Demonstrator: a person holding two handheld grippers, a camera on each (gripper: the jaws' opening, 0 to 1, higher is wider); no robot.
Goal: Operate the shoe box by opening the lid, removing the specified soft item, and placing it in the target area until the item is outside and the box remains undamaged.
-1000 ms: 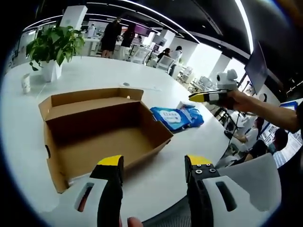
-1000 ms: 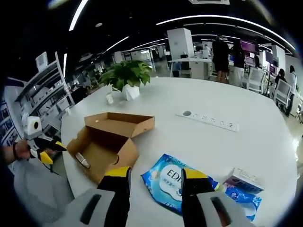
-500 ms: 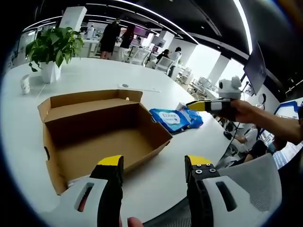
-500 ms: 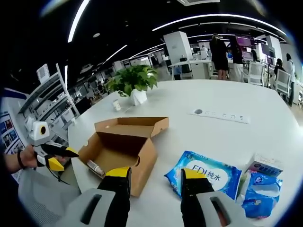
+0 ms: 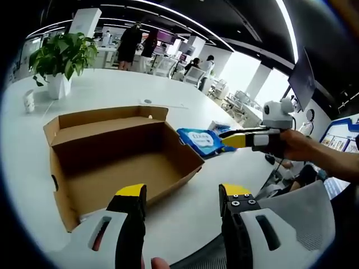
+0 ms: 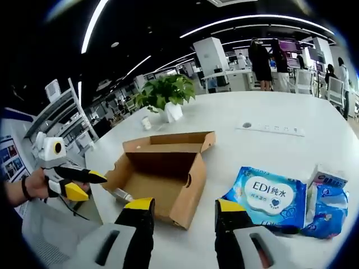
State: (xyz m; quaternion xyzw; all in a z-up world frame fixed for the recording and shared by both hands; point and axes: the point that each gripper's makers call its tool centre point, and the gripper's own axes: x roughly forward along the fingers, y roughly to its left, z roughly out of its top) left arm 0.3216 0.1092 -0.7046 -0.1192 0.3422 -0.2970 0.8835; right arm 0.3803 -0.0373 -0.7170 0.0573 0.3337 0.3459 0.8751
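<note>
An open brown shoe box sits on the white table, its lid flap folded back at the far side. A small pale object lies on the floor of the shoe box. A blue wipes pack lies just right of the box. My left gripper hovers open at the box's near edge, holding nothing. My right gripper is open and holds nothing, between the box and the blue wipes pack. In the left gripper view the right gripper hangs beside the pack.
A potted plant and a small cup stand at the far left, with a power strip set in the table. A second blue pack and a small carton lie past the wipes. People stand far behind. Office chairs are near the table edge.
The right gripper has come lower and closer to the box and the wipes pack. Its view has swung, so the box and pack look larger. The left gripper and box stay put.
</note>
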